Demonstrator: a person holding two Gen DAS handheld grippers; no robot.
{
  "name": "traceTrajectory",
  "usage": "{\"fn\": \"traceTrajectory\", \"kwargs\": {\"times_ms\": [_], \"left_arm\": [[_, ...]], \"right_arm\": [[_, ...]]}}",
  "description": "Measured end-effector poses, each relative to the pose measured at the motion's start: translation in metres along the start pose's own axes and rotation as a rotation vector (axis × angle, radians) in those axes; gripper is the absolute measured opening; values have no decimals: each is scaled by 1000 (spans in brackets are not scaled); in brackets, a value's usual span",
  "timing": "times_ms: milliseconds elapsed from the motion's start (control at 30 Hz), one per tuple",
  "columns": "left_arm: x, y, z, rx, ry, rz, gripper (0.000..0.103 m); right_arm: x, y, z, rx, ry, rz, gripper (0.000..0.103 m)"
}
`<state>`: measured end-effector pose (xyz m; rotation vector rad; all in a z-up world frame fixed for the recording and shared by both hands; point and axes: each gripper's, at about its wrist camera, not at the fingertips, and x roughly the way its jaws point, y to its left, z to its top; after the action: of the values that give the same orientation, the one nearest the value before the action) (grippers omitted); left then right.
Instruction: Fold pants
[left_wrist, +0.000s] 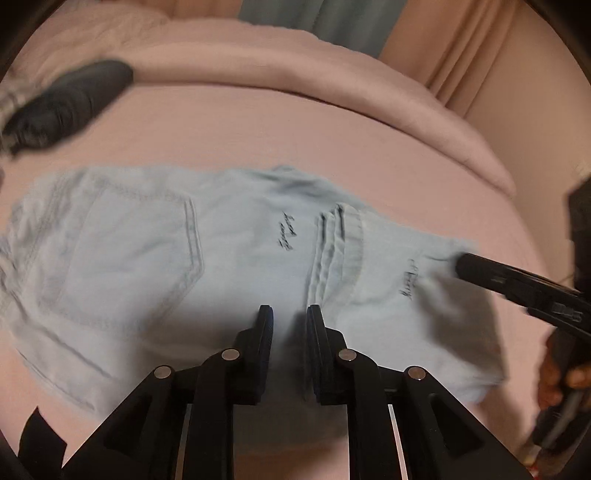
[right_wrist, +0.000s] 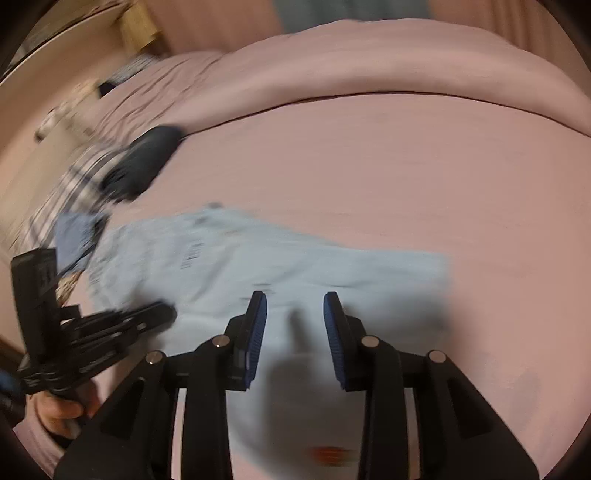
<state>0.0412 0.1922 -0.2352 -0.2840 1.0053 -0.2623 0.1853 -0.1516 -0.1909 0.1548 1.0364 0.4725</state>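
Light blue denim pants (left_wrist: 229, 258) lie folded on a pink bed sheet (left_wrist: 295, 129), back pocket to the left and the leg hem folded over at the right. My left gripper (left_wrist: 290, 314) is open, empty, low over the near edge of the pants. My right gripper (right_wrist: 294, 299) is open and empty over the right part of the pants (right_wrist: 295, 266). The right gripper also shows in the left wrist view (left_wrist: 517, 284), its tip at the pants' right edge. The left gripper shows in the right wrist view (right_wrist: 122, 325) at the left.
A dark rolled garment (left_wrist: 70, 103) lies at the far left of the bed, also in the right wrist view (right_wrist: 144, 166), beside striped fabric (right_wrist: 74, 184). A folded pink duvet (left_wrist: 295, 70) runs along the back. Curtains (left_wrist: 461, 44) hang behind.
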Motion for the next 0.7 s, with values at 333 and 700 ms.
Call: {"fn": "traceTrajectory", "kwargs": {"times_ms": [333,700], "left_arm": [[1,-30,0,-68,25,-321,38],[29,-4,-14,-171,59,-348,38]], "right_arm": [[76,77,49,-123,261,-50,30],[119,72,44,81,357,94,32]]}}
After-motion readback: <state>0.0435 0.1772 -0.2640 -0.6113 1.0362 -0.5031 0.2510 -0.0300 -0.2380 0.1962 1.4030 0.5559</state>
